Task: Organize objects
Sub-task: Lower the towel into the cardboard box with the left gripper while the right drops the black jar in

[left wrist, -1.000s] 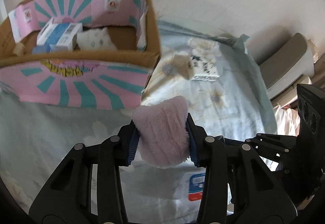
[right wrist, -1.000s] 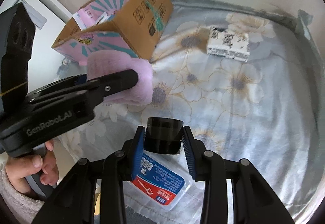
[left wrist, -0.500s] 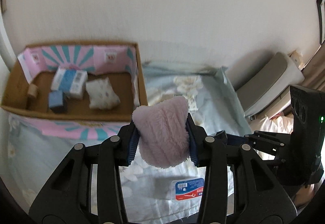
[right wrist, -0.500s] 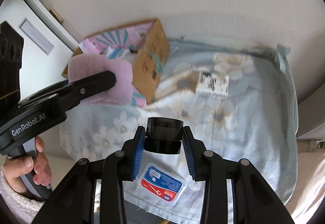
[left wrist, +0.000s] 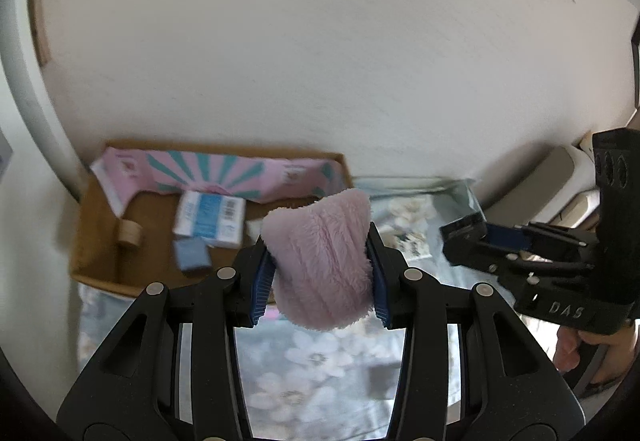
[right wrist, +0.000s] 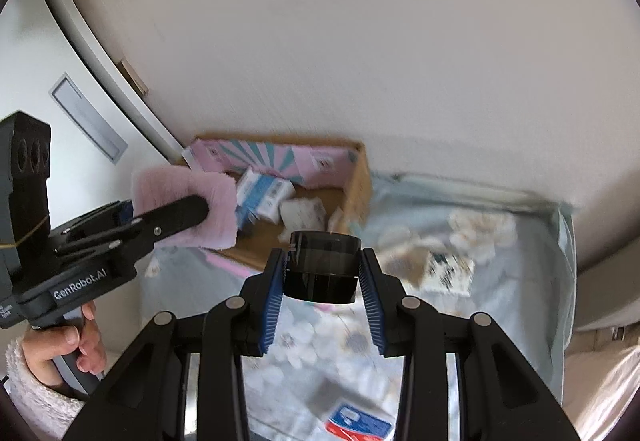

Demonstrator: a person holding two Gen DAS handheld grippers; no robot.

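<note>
The left gripper (left wrist: 320,281) is clamped on a pink pad (left wrist: 320,261) of thick, fuzzy plush, soft and rounded at its top, its lower edge ragged and hanging free below the blue ribbed pads (left wrist: 262,287). In the right wrist view the same pad (right wrist: 184,207) looks squarish and flat, held in the air at the near left edge of the box (right wrist: 356,181). The right gripper (right wrist: 322,273) is closed on a black jar (right wrist: 322,265), a short, glossy, dark cylinder with a wider lid, held upright above the sheet (right wrist: 500,321).

The box is open-topped brown cardboard with pink and teal sunburst paper on its inner walls. Inside lie a white and blue carton (left wrist: 210,219), a small blue block (left wrist: 192,257), a short tan roll (left wrist: 130,233) and a white patterned packet (right wrist: 302,213). The sheet is pale blue cloth printed with flowers; on it sit a white box with black marks (right wrist: 448,273) and, near the bottom edge, a flat packet with a red and blue label (right wrist: 356,427). A hand (right wrist: 68,353) in a fleecy white sleeve (right wrist: 36,393) holds the left gripper's handle.

Compared with a second ago, both grippers have risen and tilted up: far more bare wall fills each view, the box appears smaller and lower in both views, and its floor is now open to sight. Both grips are unchanged. The current views are blurred.
</note>
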